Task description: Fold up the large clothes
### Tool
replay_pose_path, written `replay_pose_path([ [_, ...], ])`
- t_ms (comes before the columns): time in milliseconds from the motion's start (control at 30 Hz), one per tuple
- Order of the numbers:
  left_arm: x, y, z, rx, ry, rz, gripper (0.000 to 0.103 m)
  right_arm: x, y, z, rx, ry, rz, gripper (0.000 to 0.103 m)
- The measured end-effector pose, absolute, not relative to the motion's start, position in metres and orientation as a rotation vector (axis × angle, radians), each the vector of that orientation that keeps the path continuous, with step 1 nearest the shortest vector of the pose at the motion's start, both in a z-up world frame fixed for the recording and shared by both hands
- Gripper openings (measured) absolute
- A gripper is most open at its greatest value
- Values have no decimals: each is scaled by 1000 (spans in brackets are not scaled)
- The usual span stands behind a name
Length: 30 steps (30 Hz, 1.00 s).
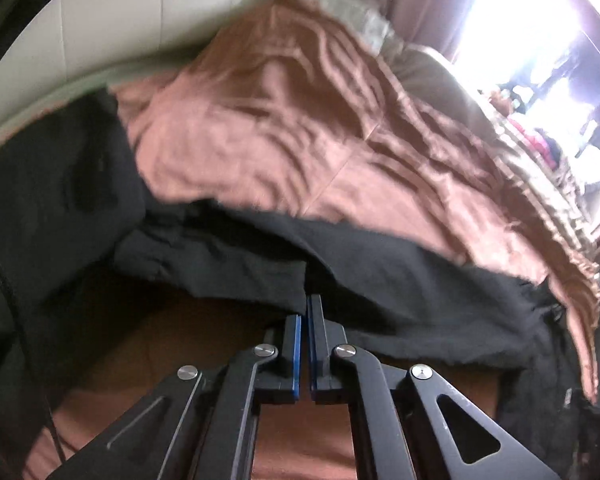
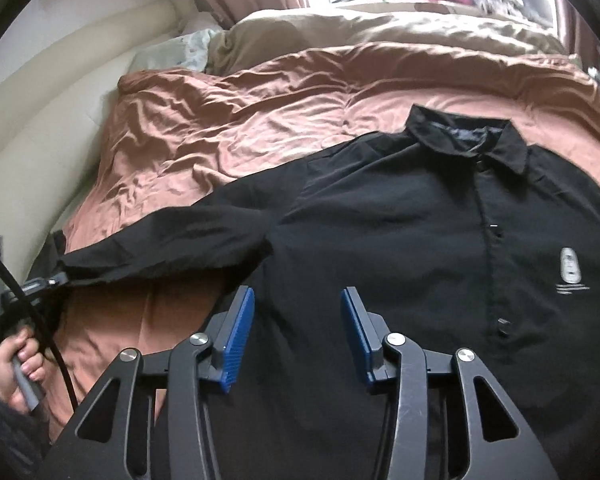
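A large black button-up shirt (image 2: 420, 220) lies face up on the bed, collar (image 2: 470, 140) toward the far side, a small white print on its chest. Its left sleeve (image 2: 172, 244) stretches out to the left. My left gripper (image 1: 305, 308) is shut on the sleeve cuff (image 1: 260, 272) and holds it lifted; it also shows at the far left of the right wrist view (image 2: 46, 280). My right gripper (image 2: 298, 312) is open and empty, hovering over the shirt's lower body.
The bed is covered by a wrinkled rust-brown duvet (image 2: 220, 120). A beige blanket (image 2: 380, 32) and pillows lie at the far end. A cream padded headboard (image 2: 40, 140) runs along the left. A bright window with curtains is behind.
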<state>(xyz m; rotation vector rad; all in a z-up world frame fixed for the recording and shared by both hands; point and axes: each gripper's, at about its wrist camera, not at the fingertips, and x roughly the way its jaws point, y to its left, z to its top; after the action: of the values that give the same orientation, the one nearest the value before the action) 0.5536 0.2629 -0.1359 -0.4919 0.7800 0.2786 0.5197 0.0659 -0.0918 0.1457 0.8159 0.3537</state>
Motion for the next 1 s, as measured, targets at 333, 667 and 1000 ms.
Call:
replay_pose_path([
  [333,564,225,-24,-357,622,156,2,612,103,-144,306,960,346,23],
  [667,565,147,53,-214,523,28,2,624,72,-143,406,995,380,21],
  [1000,574,59,95,-157,479,-63,2,554,-10,-108,454,855,366,67],
])
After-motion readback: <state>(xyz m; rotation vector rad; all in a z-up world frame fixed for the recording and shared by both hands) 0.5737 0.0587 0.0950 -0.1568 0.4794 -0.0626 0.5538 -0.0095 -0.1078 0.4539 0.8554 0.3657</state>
